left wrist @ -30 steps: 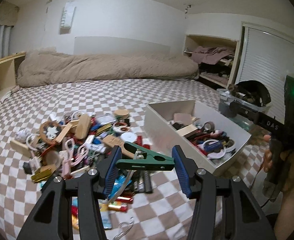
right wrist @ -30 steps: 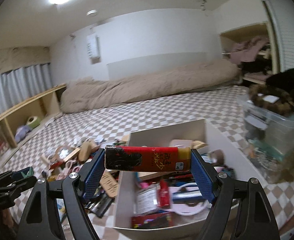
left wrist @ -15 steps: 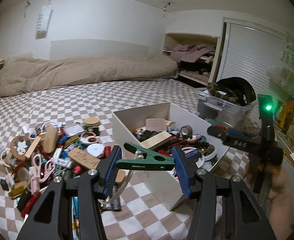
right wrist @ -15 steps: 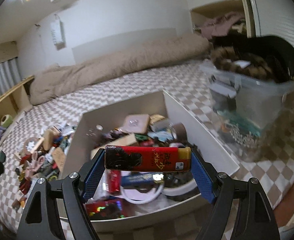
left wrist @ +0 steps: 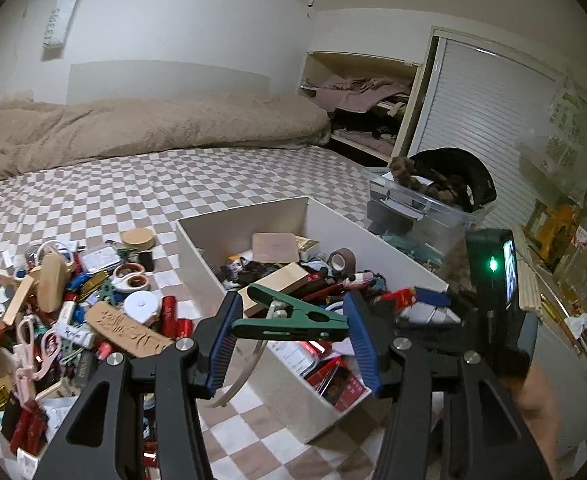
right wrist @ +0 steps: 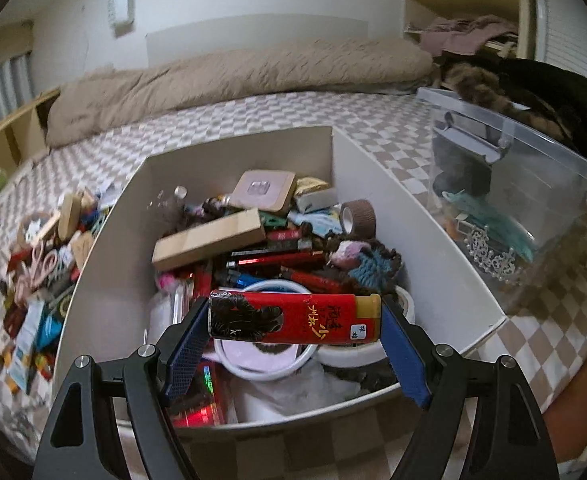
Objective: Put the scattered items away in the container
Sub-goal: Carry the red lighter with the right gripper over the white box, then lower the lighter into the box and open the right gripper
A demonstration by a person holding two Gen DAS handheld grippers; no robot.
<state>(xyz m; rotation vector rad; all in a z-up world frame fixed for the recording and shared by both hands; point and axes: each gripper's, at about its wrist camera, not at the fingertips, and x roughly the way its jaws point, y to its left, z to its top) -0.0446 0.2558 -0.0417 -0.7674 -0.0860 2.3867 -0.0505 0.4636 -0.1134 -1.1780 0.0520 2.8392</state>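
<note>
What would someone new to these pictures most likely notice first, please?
Probably the two held items: a green clip clamped in the left gripper and a red packet in the right gripper, above the crowded white box. Next, the pile of odds and ends on the checkered bed left of the box.

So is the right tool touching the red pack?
Touching. In the right wrist view the red pack is pinched between the right tool's blue fingers, one on each end.

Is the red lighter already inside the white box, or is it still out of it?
Out. The right gripper grips the red lighter by its ends, level, above the white box.
</note>
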